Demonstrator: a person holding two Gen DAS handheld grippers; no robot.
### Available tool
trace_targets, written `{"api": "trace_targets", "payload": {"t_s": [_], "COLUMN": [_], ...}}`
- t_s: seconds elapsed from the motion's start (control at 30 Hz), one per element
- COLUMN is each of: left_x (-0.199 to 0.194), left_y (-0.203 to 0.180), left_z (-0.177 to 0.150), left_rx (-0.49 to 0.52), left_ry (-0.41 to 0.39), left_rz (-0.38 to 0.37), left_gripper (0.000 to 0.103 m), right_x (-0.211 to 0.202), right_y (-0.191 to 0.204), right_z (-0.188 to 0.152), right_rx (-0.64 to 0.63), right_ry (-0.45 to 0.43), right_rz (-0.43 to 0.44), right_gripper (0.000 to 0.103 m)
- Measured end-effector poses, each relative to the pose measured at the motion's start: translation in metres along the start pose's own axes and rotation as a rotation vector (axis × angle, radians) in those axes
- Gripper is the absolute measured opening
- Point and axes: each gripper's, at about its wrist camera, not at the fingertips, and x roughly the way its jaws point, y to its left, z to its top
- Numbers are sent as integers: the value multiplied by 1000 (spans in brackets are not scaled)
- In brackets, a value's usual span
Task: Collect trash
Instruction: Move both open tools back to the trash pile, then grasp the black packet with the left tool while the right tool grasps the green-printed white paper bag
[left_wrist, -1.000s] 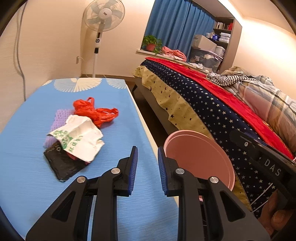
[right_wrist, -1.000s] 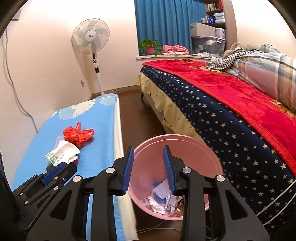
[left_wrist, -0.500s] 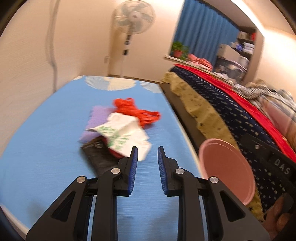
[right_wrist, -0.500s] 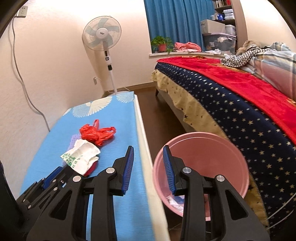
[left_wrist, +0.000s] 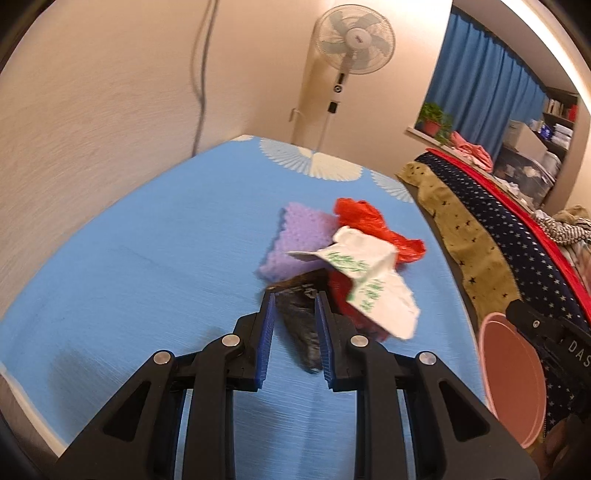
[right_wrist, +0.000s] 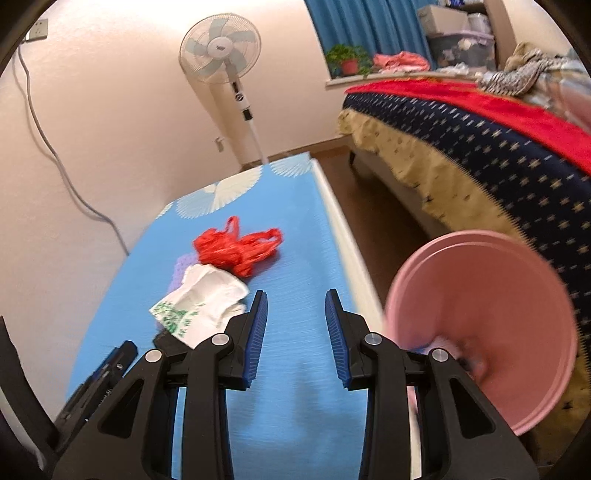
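Now that the trash pile (left_wrist: 343, 266) on the blue mat (left_wrist: 147, 258) sits far closer than a second ago, left gripper (left_wrist: 291, 306) frames the black wrapper (left_wrist: 299, 328), jaws apart, nothing pinched. Right gripper (right_wrist: 295, 306) open, empty. Pink bin (right_wrist: 480, 325) beside mat: pickup looks imminent.

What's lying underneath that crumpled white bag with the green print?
The crumpled white plastic bag with green print covers part of a black wrapper, a knobbly purple pad and something red. A red plastic bag lies behind. Anything else underneath is hidden.
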Motion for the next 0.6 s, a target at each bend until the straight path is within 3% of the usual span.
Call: {"api": "trace_targets", "payload": {"t_s": [0.3, 0.4, 0.6], "left_x": [26, 37, 55], "left_y": [14, 14, 19], "left_z": [1, 4, 9], "left_rx": [-40, -52, -96], "left_ry": [76, 113, 162], "left_rz": [-8, -29, -48], "left_gripper": [23, 35, 36], "right_x": [56, 72, 87], "right_y": [17, 19, 23], "right_z": [-13, -18, -22], "right_rx": [50, 80, 96], "right_ry": [121, 167, 196], "right_rz": [149, 184, 220], "right_gripper": [34, 34, 35]}}
